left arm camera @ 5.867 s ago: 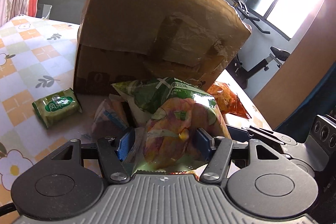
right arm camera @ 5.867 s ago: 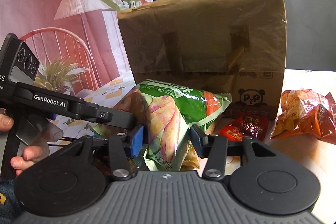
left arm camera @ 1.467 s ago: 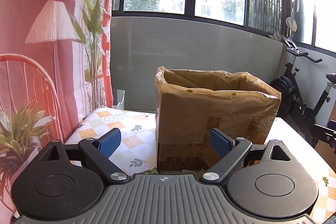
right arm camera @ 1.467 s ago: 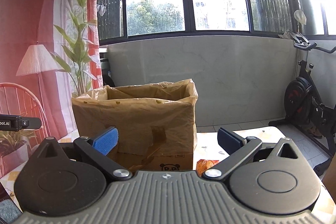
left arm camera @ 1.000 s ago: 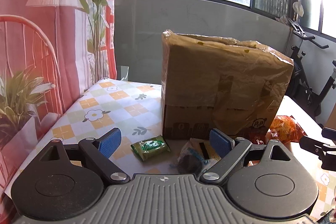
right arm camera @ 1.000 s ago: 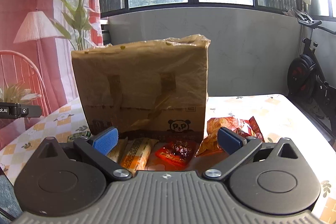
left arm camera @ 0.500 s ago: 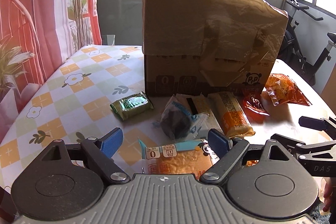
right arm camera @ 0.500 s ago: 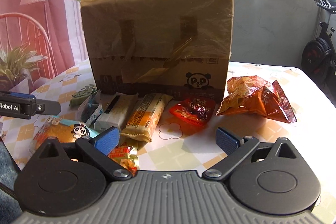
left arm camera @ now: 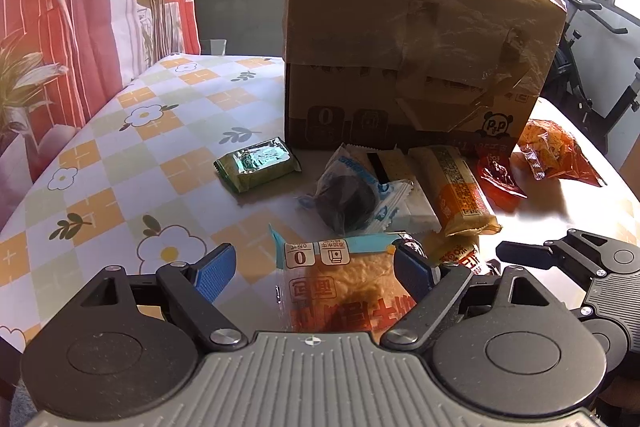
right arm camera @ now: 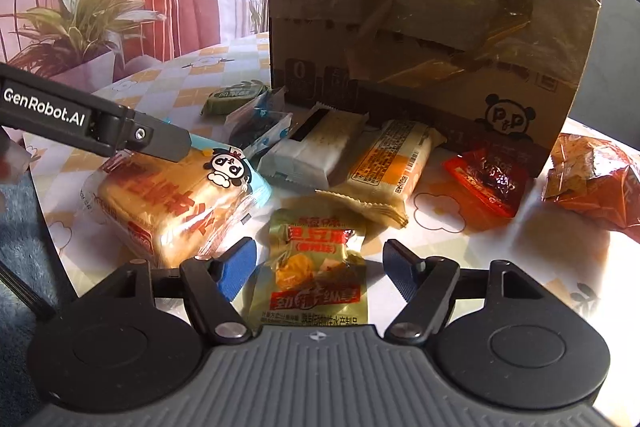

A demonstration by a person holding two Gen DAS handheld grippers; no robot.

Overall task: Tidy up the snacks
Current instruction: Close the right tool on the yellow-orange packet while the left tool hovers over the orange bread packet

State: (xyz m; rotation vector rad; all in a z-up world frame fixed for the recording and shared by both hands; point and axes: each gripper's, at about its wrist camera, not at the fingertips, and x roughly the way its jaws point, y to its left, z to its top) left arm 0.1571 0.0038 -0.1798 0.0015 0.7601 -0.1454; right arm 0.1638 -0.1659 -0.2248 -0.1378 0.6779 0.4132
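My left gripper is open, its jaws astride a bread pack with a panda label, which also shows in the right wrist view. My right gripper is open over a small gold snack packet. Between them and the tall cardboard box lie a green packet, a dark cake in a blue-white wrapper, a white wafer pack, an orange bar, a red packet and an orange chip bag.
The table wears a checkered flower cloth. The left gripper's body crosses the right wrist view at left. A red chair and potted plant stand beyond the table's left edge. An exercise bike stands at the right.
Both grippers have dropped from above the box and come down close to the snacks at the table's near edge. The big green bag they held earlier is out of view.
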